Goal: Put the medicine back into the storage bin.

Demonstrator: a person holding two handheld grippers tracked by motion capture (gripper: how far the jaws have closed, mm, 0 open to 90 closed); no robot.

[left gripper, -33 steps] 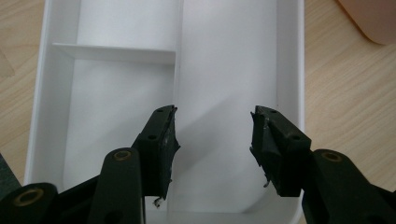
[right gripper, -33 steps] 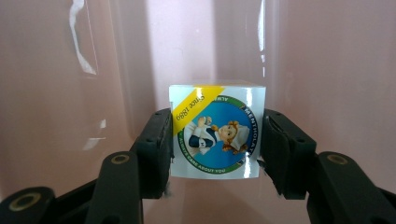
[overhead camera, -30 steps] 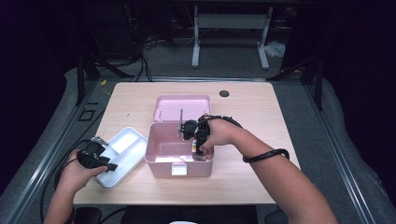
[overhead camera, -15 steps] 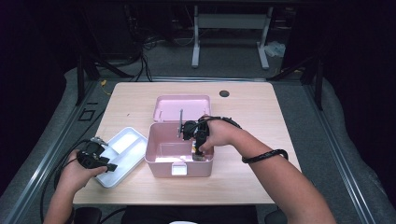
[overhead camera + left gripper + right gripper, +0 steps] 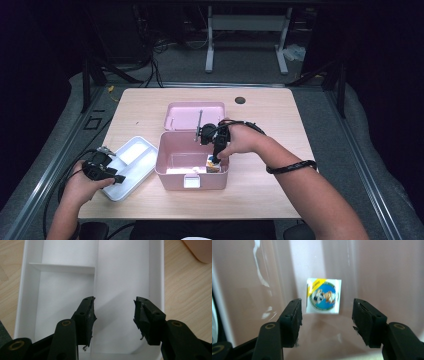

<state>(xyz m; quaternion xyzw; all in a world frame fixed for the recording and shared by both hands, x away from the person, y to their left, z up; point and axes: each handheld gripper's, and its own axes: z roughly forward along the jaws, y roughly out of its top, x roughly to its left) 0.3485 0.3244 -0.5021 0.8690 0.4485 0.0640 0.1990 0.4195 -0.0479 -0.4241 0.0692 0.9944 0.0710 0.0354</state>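
Note:
A pink box [image 5: 172, 179] stands open mid-table, its lid [image 5: 192, 116] tipped back behind it. My right gripper [image 5: 216, 159] reaches down into the box's right end. In the right gripper view, the right gripper [image 5: 325, 311] is open and its jaws have just been opening. A small square packet [image 5: 323, 296] with a round picture lies on the box floor just beyond the fingertips, untouched. The same packet [image 5: 213, 165] shows in the box's near right corner. My left gripper [image 5: 116, 177] [image 5: 113, 315] hovers open and empty over the white tray [image 5: 62, 290].
The white divided tray [image 5: 131, 167] lies left of the box, near the table's front-left edge. A dark round hole [image 5: 240, 100] marks the far side of the wooden table. A thin rod [image 5: 199, 120] stands up at the box's hinge.
Hardly anything differs: the right hand sits in nearly the same spot inside the box, and the left hand has stayed put over the tray.

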